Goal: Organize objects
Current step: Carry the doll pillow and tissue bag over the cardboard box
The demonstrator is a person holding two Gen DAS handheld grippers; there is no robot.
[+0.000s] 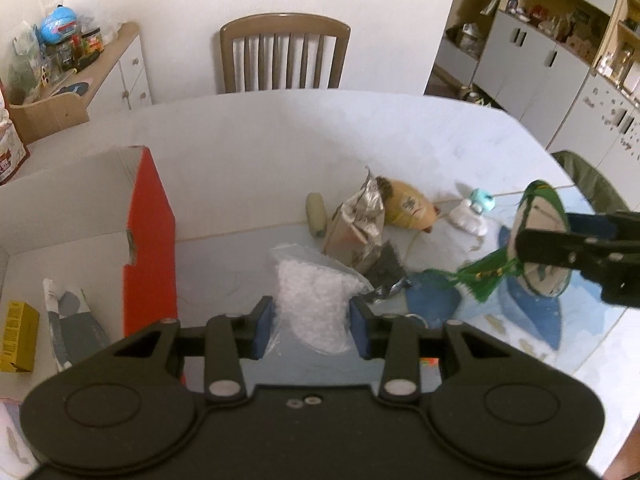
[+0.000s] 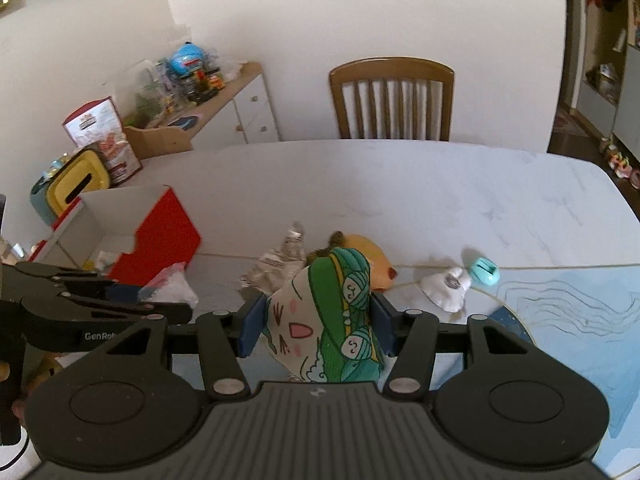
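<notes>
My left gripper is shut on a clear bag of white pellets, held just right of the red-and-white cardboard box. The box holds a yellow packet and a grey-white pouch. My right gripper is shut on a green and white cartoon pillow, lifted above the table; in the left wrist view that pillow hangs at the right with green tassels. On the table lie a crumpled foil bag, a yellow plush, a white pouch and a small teal toy.
A white marble table carries a blue-patterned mat at the right. A wooden chair stands at the far edge. A sideboard with jars and a yellow tissue box lie to the left. A beige cylinder rests by the foil bag.
</notes>
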